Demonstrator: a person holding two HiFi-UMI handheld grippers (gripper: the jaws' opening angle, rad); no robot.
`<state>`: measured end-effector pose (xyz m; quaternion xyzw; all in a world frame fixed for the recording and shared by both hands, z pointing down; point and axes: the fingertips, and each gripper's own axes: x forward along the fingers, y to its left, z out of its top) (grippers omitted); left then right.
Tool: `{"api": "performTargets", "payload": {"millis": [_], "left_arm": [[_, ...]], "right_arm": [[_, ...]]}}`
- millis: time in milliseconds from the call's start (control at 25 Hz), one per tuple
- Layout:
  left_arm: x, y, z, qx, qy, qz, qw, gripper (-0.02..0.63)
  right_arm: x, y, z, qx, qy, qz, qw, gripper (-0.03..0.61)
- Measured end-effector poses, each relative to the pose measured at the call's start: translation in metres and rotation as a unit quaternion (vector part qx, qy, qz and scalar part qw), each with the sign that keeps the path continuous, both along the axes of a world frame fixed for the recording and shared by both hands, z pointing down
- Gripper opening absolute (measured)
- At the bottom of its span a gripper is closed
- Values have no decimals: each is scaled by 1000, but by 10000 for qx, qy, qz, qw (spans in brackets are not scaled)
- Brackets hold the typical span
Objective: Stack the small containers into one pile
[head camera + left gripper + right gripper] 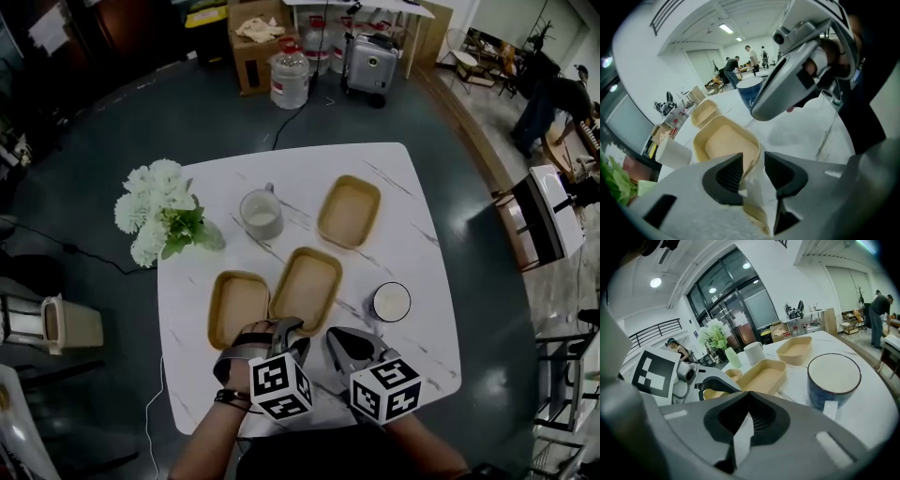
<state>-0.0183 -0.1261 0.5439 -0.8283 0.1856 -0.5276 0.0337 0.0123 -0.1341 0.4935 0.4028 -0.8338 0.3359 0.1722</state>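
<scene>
Three tan containers sit open side up on the marble table (pixel 417 234), none stacked yet.

- The middle container (pixel 307 286) has its long axis on a diagonal, near-left to far-right.
- The far container (pixel 349 210) lies on roughly the same diagonal, apart from the middle one.
- The left container (pixel 236 307) has its long axis running almost straight away from me. Its near right corner is just beside the middle one's near corner.

My left gripper (pixel 287 325) is at that near corner. Its jaws are partly apart and straddle the middle container's rim. The left pad is against the wall, and I see a sliver of gap at the right pad, so I don't read it as clamped.

My right gripper (pixel 332 332) is low over the table just right of it, with the jaws closed together and nothing in them.

The only print I can see is the black-and-white square markers on each gripper's cube (pixel 279 385). I can't read any text anywhere.

- **Blue cup:** the blue cup (pixel 391 302) has a white inside. It stands right of the middle container, close ahead of the right gripper.
- **White mug:** the white mug (pixel 262 214) stands beyond the left container, left of the far one.
- **Flowers:** the white flowers (pixel 159 211) overhang the table's left edge.
- **On the floor:** a water jug (pixel 290 77) and a silver suitcase (pixel 367 64) stand well beyond the table.
</scene>
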Motion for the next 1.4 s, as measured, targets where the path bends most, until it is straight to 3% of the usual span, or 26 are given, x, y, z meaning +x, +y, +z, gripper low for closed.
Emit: {"api": "performTargets", "payload": {"millis": [240, 600, 1000, 1400], "left_arm": [[14, -1, 3, -36, -20, 468, 9989, 38], [25, 0, -6, 207, 74, 720, 9972, 17], [27, -1, -42, 750, 331, 378, 9959, 15], [-17, 18, -69, 957, 290, -314, 9945, 15]], "right_arm": [[8, -4, 4, -57, -51, 115, 9999, 0], [17, 0, 3, -48, -105, 194, 9997, 0], [17, 14, -10, 113, -117, 64, 9998, 0], [-14, 29, -27, 334, -174, -436, 9983, 0]]}}
